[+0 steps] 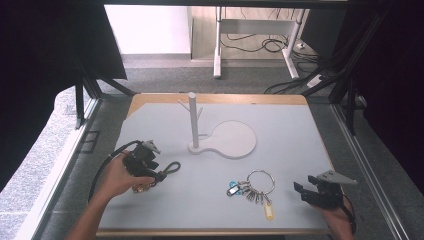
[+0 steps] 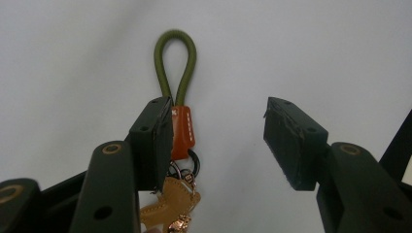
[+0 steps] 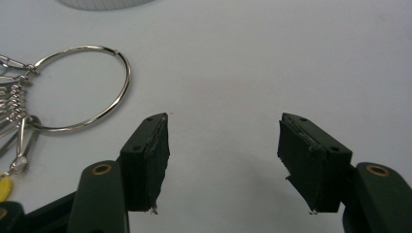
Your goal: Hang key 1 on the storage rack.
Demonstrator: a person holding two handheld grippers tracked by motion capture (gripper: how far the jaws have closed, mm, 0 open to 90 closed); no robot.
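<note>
On the grey worktop [image 1: 280,130], the left gripper [image 1: 156,167] sits near the left edge, held in the person's left hand [image 1: 117,177], with its jaws spread wide and nothing pinched between them. The olive cord keychain [image 1: 169,170] lies on the worktop right at that gripper's tips; in the left gripper view its green loop [image 2: 176,63] points away from the camera, an orange tab [image 2: 183,132] sits just below the loop, and a dark ring and a tan leather fob [image 2: 170,204] trail back under the gripper. The left-hand jaw in that view stands just beside the orange tab and may be touching it, though the overlap makes this hard to tell; the other jaw is well apart from the keychain, over bare worktop. The right gripper [image 1: 306,192] rests near the front right corner of the worktop in the person's right hand [image 1: 340,217], its jaws also wide apart and holding nothing. A large steel key ring [image 1: 260,182] with a bunch of keys [image 1: 245,191] and a yellow tag [image 1: 269,212] lies near the front edge, between the two grippers and closer to the right one; in the right gripper view the ring [image 3: 82,90] lies to the left of the jaws and clear of them. A white peg stand [image 1: 193,122] on a round base [image 1: 234,140] stands toward the middle of the back half of the worktop, well apart from both grippers.
</note>
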